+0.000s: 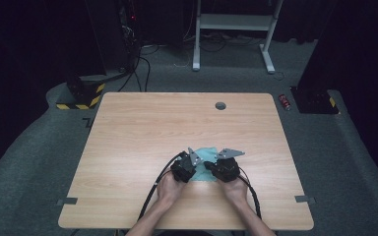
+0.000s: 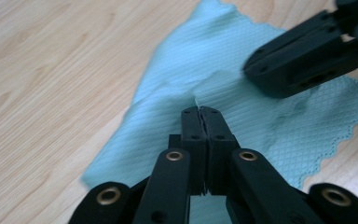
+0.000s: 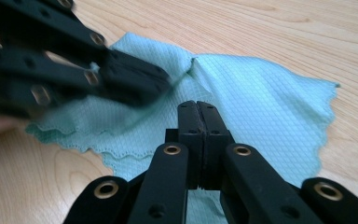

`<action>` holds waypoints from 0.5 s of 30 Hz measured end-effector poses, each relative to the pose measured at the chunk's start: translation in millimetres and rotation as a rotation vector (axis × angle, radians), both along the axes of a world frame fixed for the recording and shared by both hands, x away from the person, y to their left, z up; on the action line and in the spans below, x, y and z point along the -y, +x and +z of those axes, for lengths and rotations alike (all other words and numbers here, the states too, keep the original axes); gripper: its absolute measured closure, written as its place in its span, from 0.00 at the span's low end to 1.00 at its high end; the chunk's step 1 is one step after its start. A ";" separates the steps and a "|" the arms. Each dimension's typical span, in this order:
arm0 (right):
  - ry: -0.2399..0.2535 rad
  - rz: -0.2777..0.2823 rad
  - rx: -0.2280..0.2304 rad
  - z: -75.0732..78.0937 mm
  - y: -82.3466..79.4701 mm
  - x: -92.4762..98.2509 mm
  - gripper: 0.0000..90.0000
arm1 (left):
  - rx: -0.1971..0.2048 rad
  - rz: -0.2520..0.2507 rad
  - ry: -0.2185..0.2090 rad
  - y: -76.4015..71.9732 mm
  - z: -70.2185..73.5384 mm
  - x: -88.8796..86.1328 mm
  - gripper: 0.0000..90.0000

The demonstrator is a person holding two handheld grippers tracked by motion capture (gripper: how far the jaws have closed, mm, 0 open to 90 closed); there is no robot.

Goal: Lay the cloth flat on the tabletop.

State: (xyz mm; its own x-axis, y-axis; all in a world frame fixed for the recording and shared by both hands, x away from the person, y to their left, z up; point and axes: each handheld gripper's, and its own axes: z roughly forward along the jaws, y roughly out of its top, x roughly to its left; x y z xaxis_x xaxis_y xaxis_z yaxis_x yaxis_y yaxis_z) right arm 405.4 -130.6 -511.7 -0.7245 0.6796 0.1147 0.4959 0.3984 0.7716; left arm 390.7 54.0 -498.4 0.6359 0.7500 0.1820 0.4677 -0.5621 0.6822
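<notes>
While both tongs, left (image 2: pixel 200 112) and right (image 3: pixel 197 106), pinch the teal cloth (image 2: pixel 242 93) on the bench (image 1: pixel 142 128), lifting evenly should avoid bunching.

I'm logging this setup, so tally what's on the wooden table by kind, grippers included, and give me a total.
Cloths, teal: 1, the teal cloth
Handheld grippers, black: 2, the left gripper and the right gripper, both over the cloth with jaws closed
Total: 3

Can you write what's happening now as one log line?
left gripper: shut on cloth | right gripper: shut on cloth | cloth: on table
</notes>
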 end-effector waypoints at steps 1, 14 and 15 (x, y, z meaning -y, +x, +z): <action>-0.002 -0.001 0.001 0.1 -0.8 1.9 1.00 | -0.001 0.010 -0.008 -0.5 2.0 -5.3 0.99; -0.070 -0.046 0.023 -5.3 -26.8 36.6 1.00 | -0.060 0.137 -0.109 -12.0 3.5 -78.3 0.99; -0.074 -0.046 0.025 -6.6 -28.9 38.1 1.00 | -0.062 0.136 -0.107 -14.5 1.9 -80.6 0.99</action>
State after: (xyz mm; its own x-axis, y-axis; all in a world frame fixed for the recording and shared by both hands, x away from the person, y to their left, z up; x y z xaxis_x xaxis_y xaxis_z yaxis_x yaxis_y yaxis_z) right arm 376.5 -168.7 -518.3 -0.6945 0.7181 0.0447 0.4956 0.4324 0.7533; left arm 376.2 134.5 -496.5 0.5346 0.8430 0.0600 0.5772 -0.4161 0.7026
